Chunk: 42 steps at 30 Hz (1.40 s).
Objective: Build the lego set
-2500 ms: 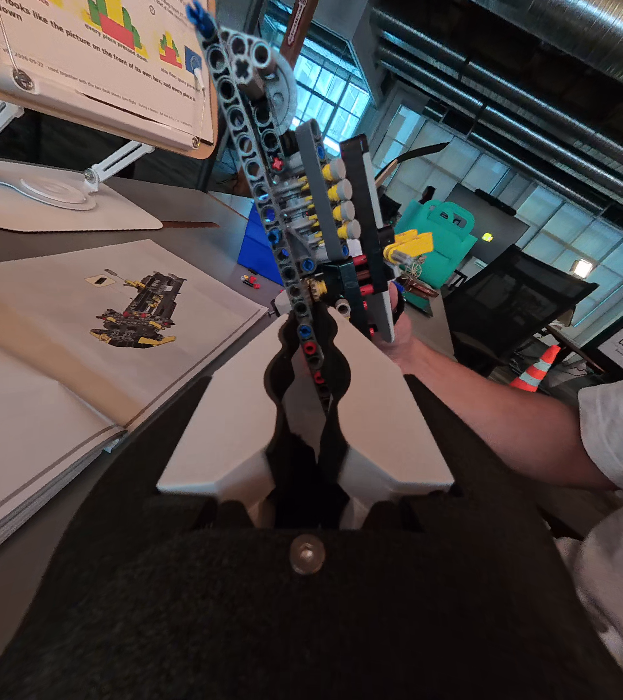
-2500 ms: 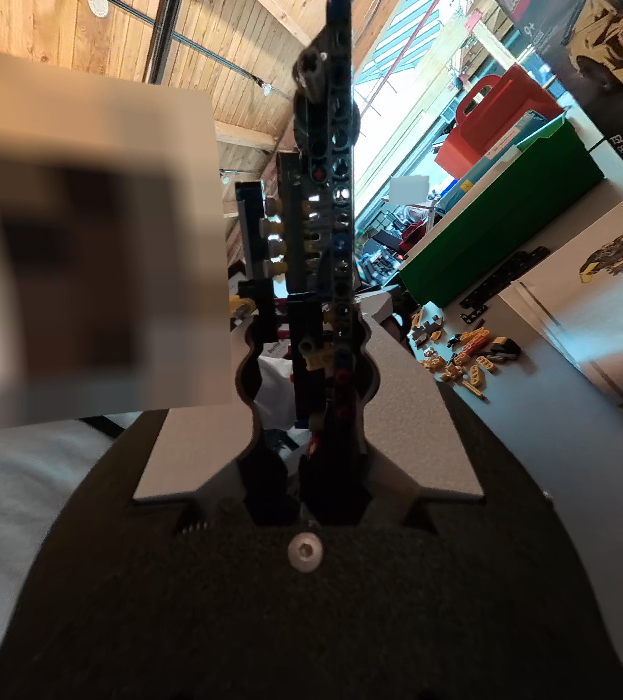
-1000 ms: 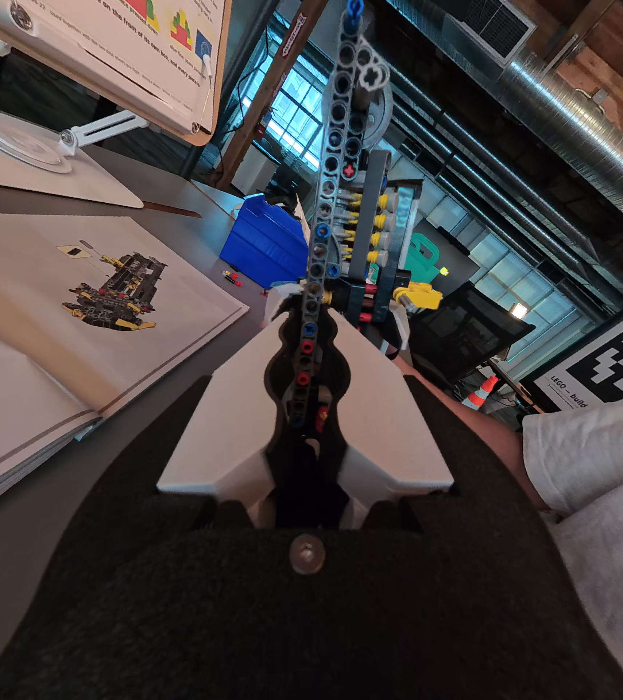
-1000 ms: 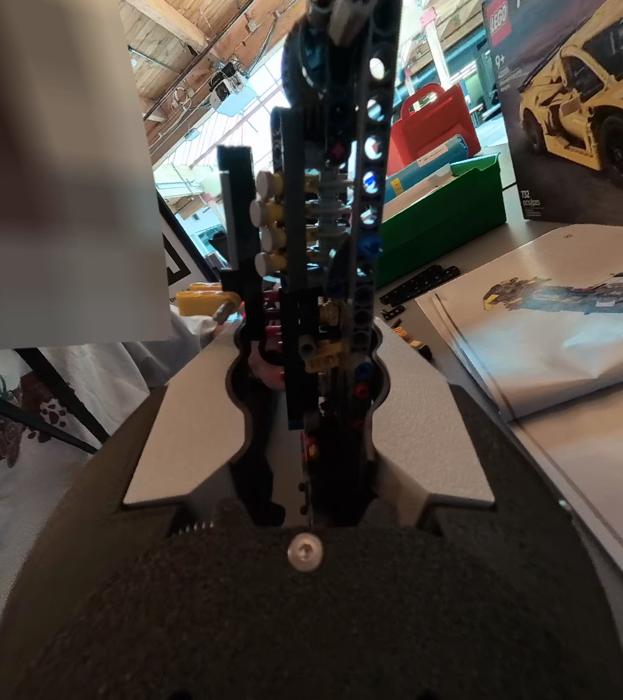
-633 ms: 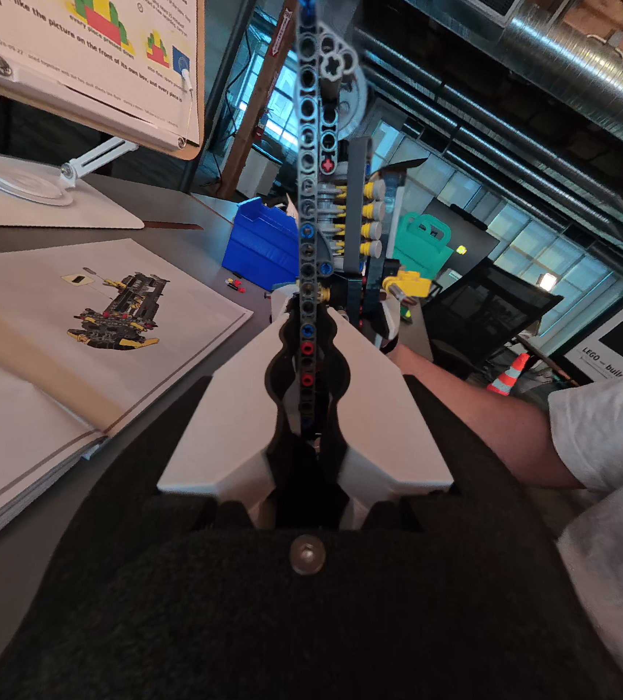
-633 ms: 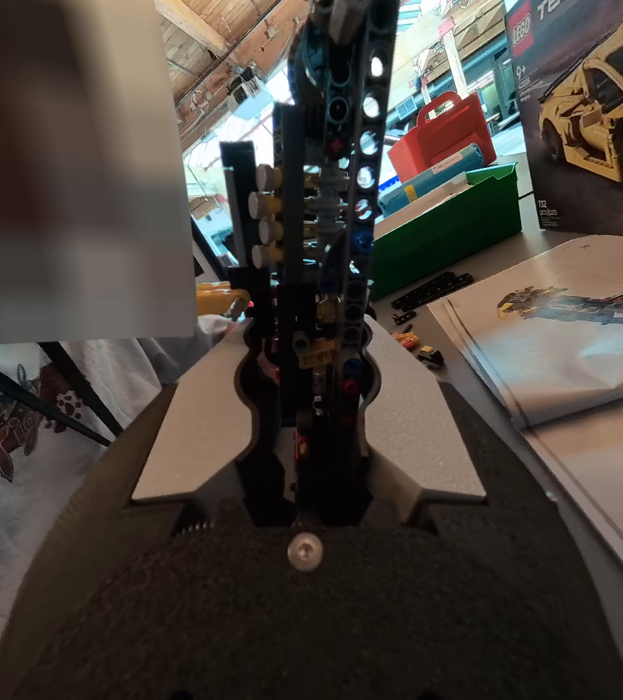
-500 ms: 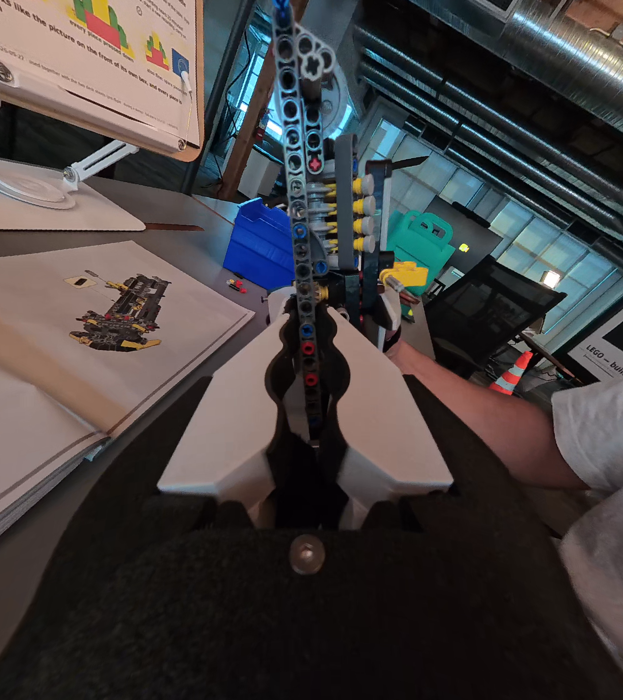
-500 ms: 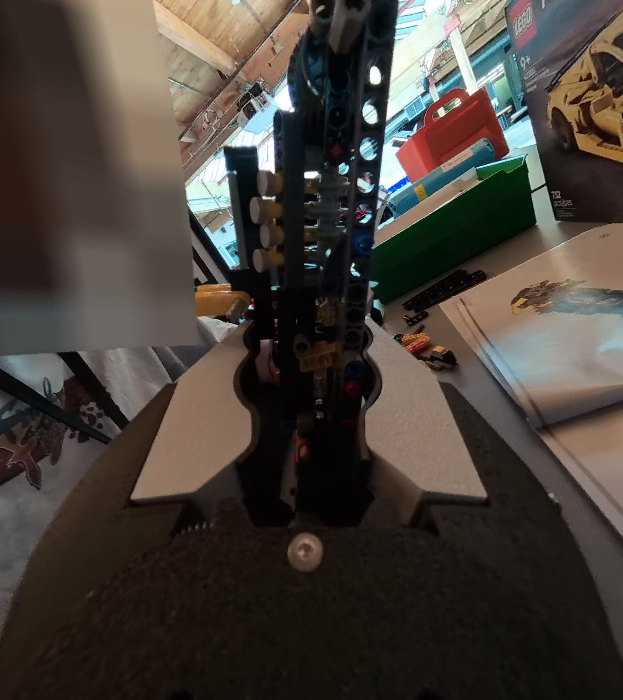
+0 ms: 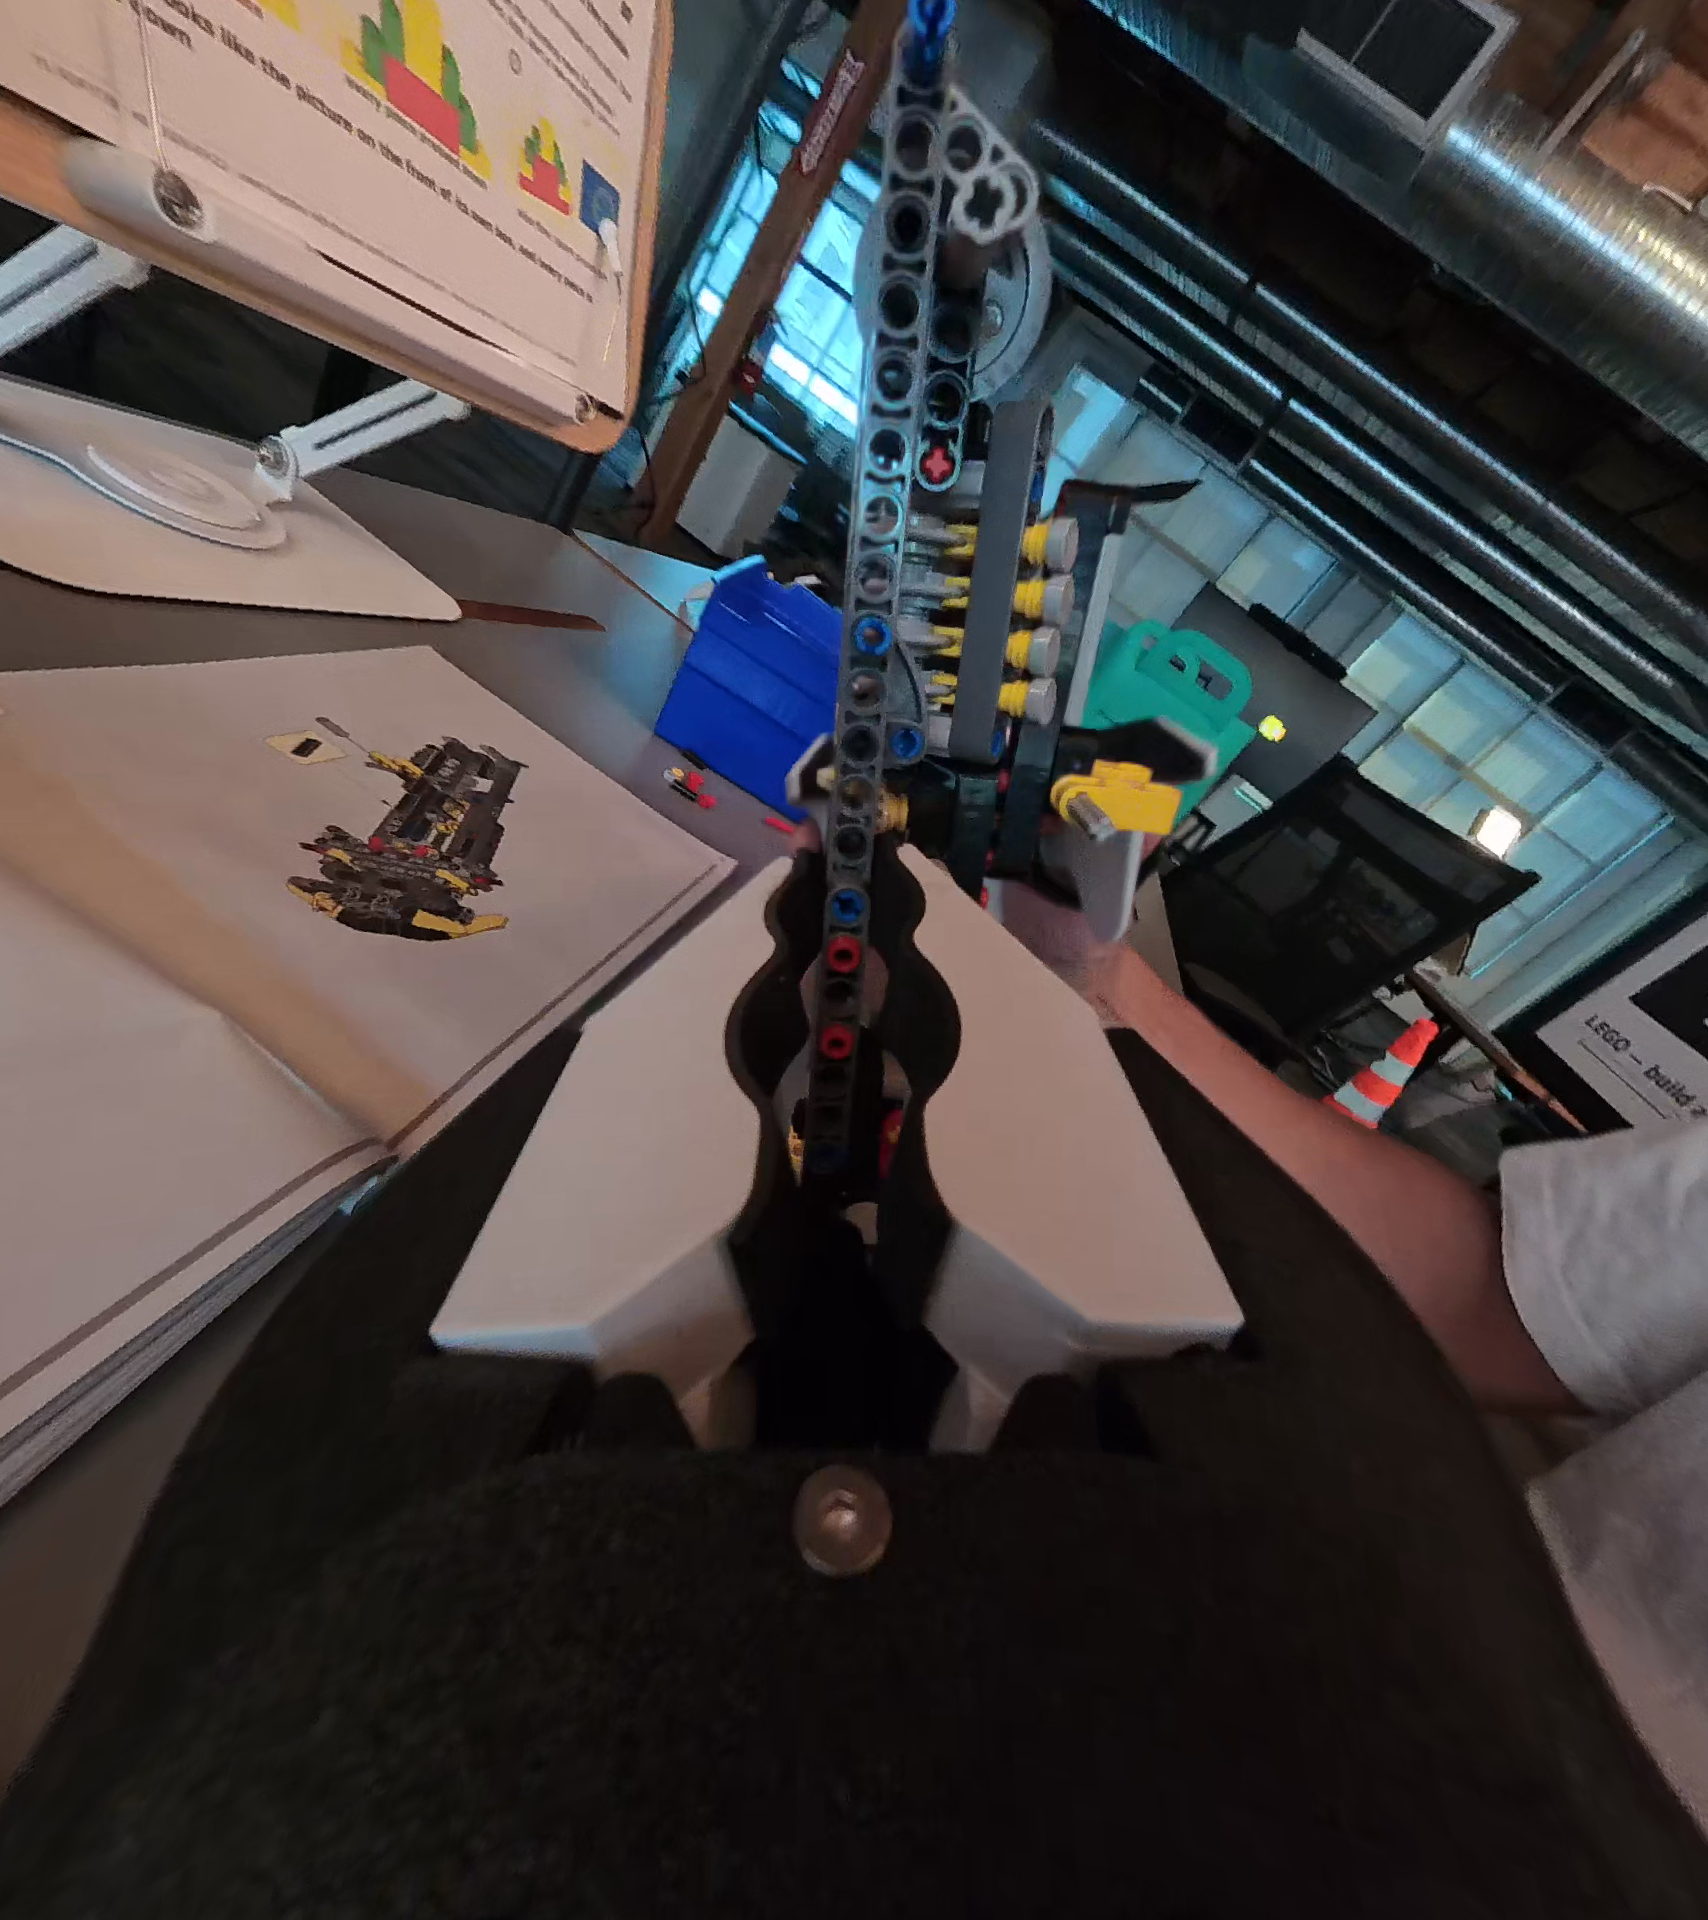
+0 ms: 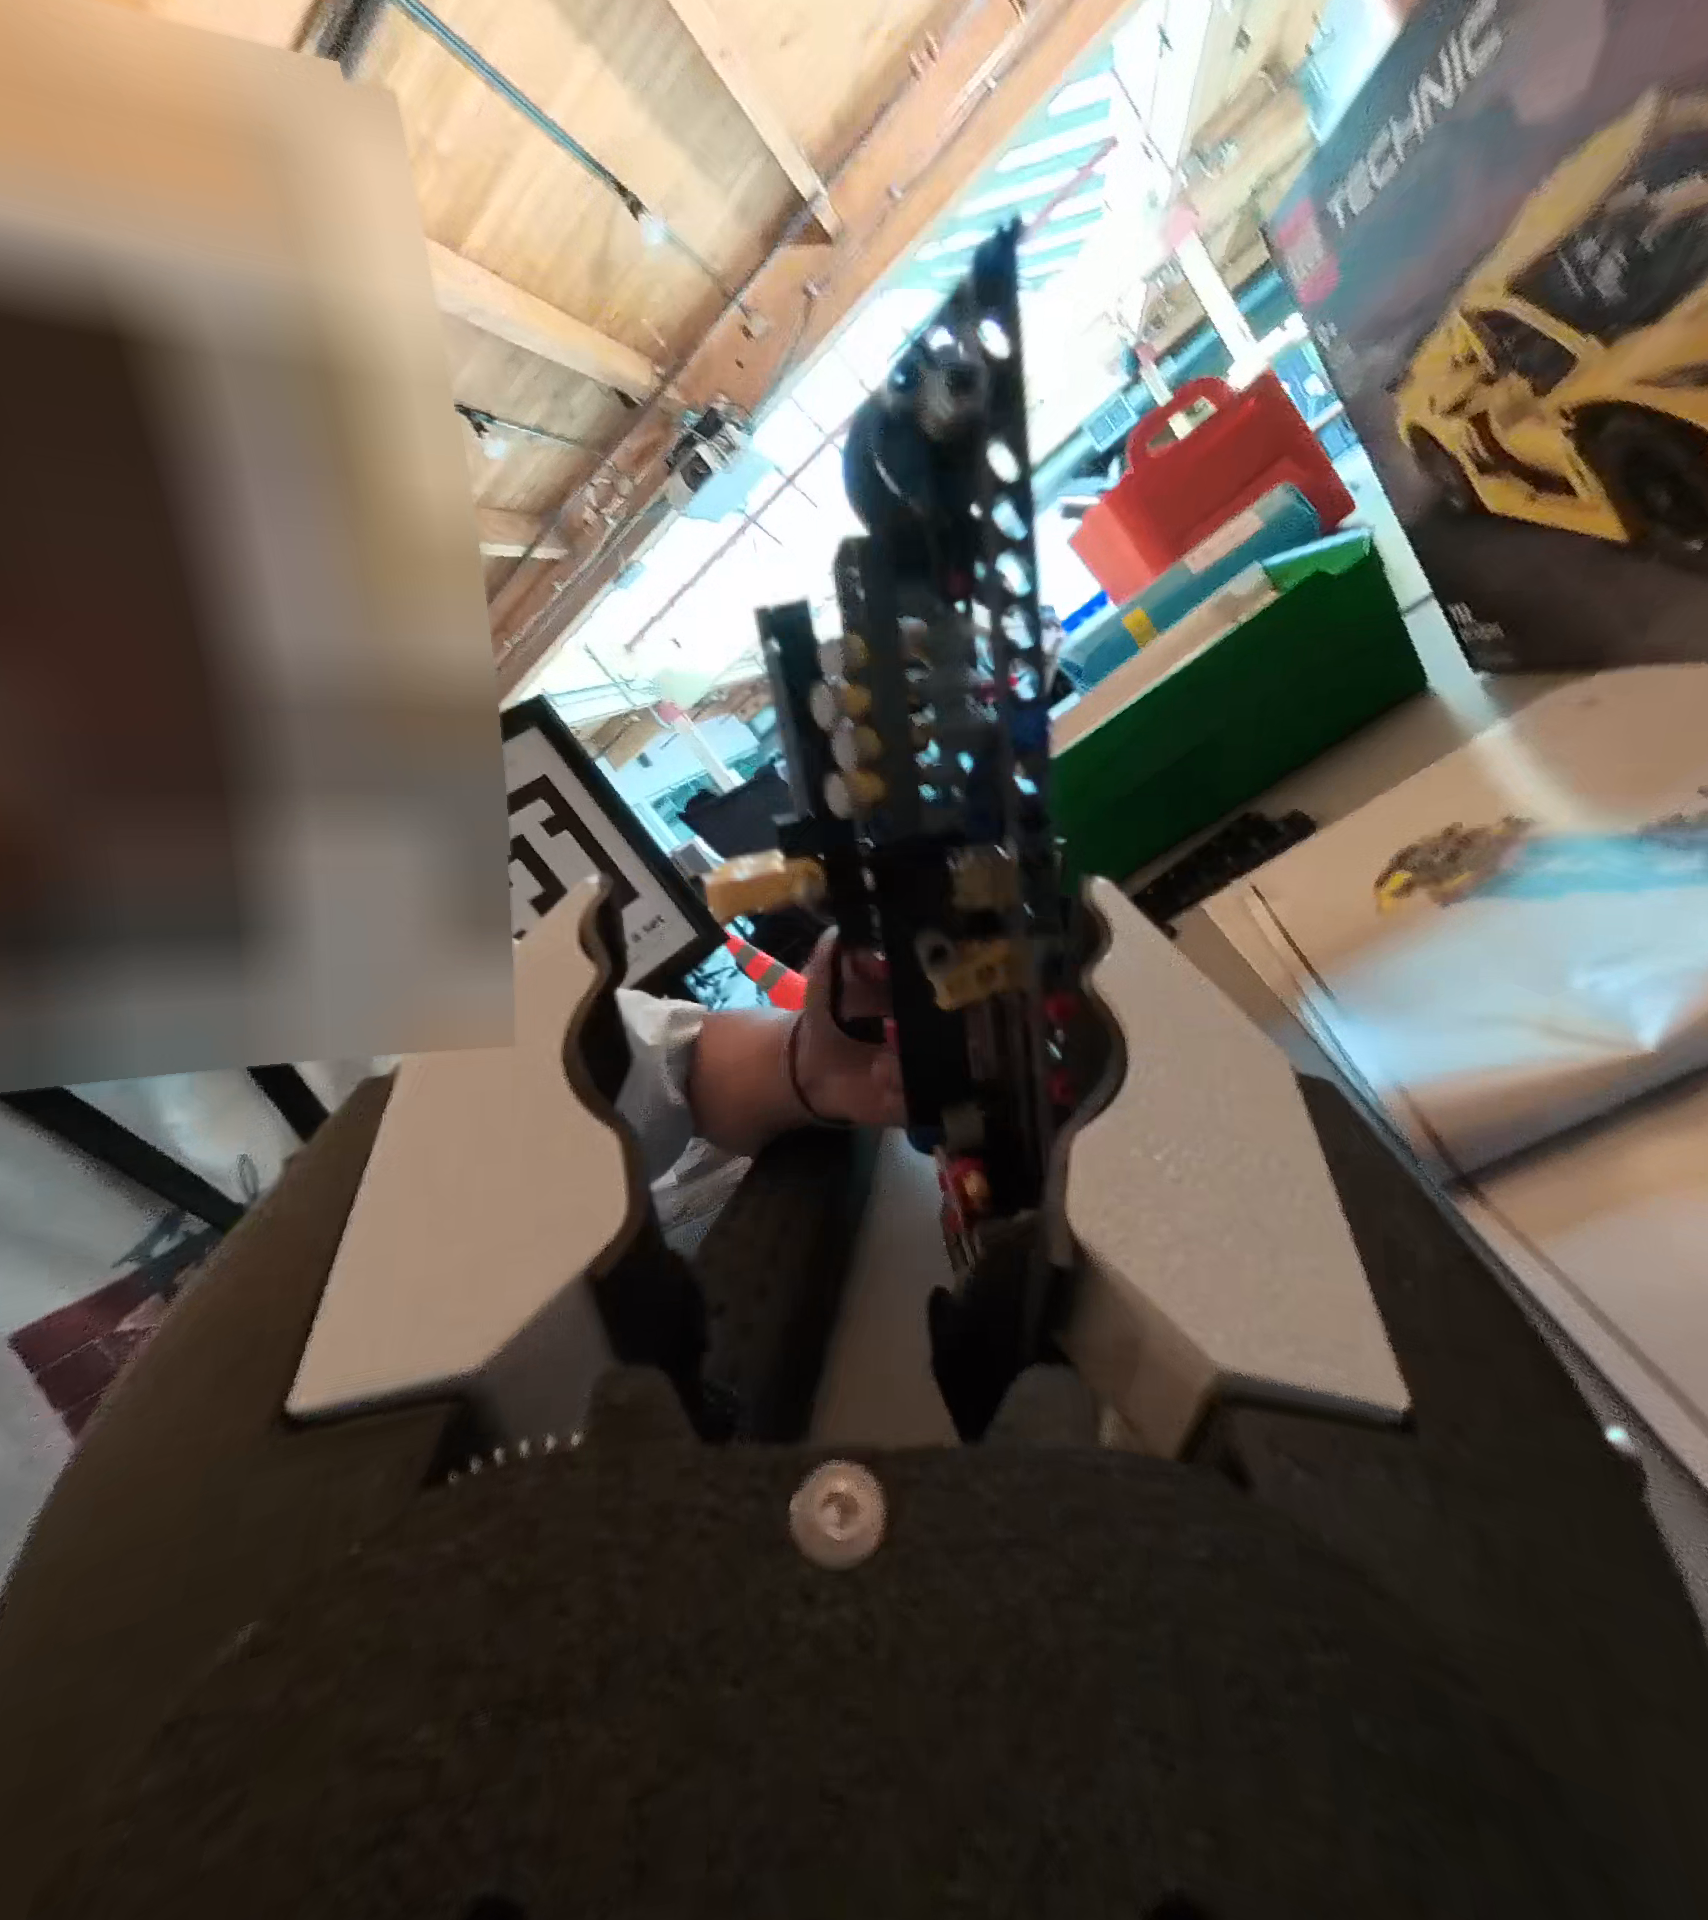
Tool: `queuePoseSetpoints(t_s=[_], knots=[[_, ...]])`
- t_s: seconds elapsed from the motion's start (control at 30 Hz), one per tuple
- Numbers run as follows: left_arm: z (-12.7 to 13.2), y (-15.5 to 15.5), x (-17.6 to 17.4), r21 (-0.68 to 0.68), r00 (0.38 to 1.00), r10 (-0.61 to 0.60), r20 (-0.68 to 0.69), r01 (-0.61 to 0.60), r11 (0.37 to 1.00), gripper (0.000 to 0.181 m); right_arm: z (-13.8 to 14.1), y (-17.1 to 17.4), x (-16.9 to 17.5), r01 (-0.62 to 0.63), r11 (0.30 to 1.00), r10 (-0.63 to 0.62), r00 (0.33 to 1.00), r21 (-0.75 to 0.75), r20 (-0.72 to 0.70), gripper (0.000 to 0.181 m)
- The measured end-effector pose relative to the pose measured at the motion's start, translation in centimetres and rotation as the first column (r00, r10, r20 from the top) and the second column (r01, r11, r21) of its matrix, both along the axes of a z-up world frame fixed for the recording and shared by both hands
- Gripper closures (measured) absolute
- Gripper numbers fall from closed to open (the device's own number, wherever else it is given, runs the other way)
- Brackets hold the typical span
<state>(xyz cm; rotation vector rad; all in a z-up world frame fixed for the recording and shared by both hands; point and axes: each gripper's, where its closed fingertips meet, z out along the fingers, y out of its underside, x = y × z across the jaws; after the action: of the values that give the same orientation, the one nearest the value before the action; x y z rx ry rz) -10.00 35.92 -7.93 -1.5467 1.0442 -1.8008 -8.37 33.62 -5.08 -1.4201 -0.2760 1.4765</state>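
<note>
The lego assembly [image 9: 889,520] is a long grey holed beam with black frames, yellow-and-grey pins and a grey gear at its top. It stands upright in the air. My left gripper [image 9: 850,873] is shut on the lower end of the beam. In the right wrist view my right gripper [image 10: 845,914] is open with the jaws wide apart. The assembly [image 10: 933,831] stands between them, close against the right finger [image 10: 1193,1143], with a wide gap to the left finger. A hand [image 10: 829,1049] shows behind it. The open right gripper also shows beyond the assembly in the left wrist view [image 9: 1110,831].
An open instruction booklet [image 9: 206,935] lies on the grey table [image 9: 517,561]; it also shows in the right wrist view [image 10: 1556,935]. A blue bin [image 9: 746,665], a green bin [image 10: 1245,707], the set's box [image 10: 1608,364], loose black beams [image 10: 1224,847] and a clipboard stand [image 9: 362,156] surround it.
My right gripper was shut on the assembly and has now opened off it. My left gripper keeps its hold; the assembly has tilted slightly.
</note>
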Motion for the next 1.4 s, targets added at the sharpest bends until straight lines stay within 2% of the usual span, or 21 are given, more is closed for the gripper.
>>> queuePoseSetpoints(t_s=[0.1,0.23,0.3,0.6,0.73,0.83,1.03,1.13,1.2,1.3,1.4], knots=[[-0.9,-1.0,0.2,0.07,0.996,-0.063,-0.059,0.068,0.995,0.174,-0.1,-0.1,-0.4,-0.015,1.0,0.015,0.999,0.003,0.033,0.098],[-0.9,-1.9,0.3,0.09,0.994,-0.093,-0.063,0.098,0.991,0.174,-1.4,-0.3,-1.6,-0.03,0.999,0.025,0.986,0.023,0.162,0.116],[-0.9,-2.1,0.2,0.098,0.993,-0.105,-0.063,0.111,0.989,0.174,-1.3,-0.3,-1.4,-0.016,0.999,0.008,0.985,0.045,0.173,0.123],[-0.5,-2.5,0.2,0.109,0.993,-0.105,-0.052,0.11,0.988,0.174,-0.7,-0.8,-1.5,-0.03,0.996,0.015,0.986,0.088,0.164,0.13],[-0.6,-2.2,0.3,0.099,0.995,-0.085,-0.056,0.09,0.991,0.173,-0.8,-0.7,-1.7,-0.008,0.994,-0.014,0.979,0.111,0.202,0.131],[-0.4,-2.3,0.3,0.128,0.996,-0.075,-0.044,0.08,0.988,0.173,-0.5,-0.6,-1.6,0.001,0.995,-0.02,0.984,0.103,0.179,0.132],[-0.6,-1.8,0.5,0.158,0.998,-0.015,-0.058,0.024,0.987,0.174,-0.7,0.6,-0.9,0.037,0.999,-0.037,0.993,0.001,0.112,0.125],[-0.1,-0.9,0.1,0.171,0.999,0.026,-0.045,-0.017,0.985,0.174,0.5,0.9,0.0,0.113,0.992,-0.117,0.991,0.063,0.066,0.097],[0.4,-0.5,-0.2,0.143,0.999,0.033,-0.024,-0.029,0.989,0.174,1.2,0.3,0.2,0.108,0.989,-0.113,0.993,0.1,0.041,0.094],[0.7,-0.1,-0.4,0.099,1.0,0.025,-0.007,-0.024,0.995,0.174,-0.5,0.1,-1.1,0.082,0.989,-0.103,0.98,0.124,0.17,0.105],[0.7,0.0,-0.3,0.023,1.0,0.014,0.002,-0.014,1.0,0.174,-0.9,0.6,-1.6,0.078,0.991,-0.096,0.982,0.111,0.164,0.111]])
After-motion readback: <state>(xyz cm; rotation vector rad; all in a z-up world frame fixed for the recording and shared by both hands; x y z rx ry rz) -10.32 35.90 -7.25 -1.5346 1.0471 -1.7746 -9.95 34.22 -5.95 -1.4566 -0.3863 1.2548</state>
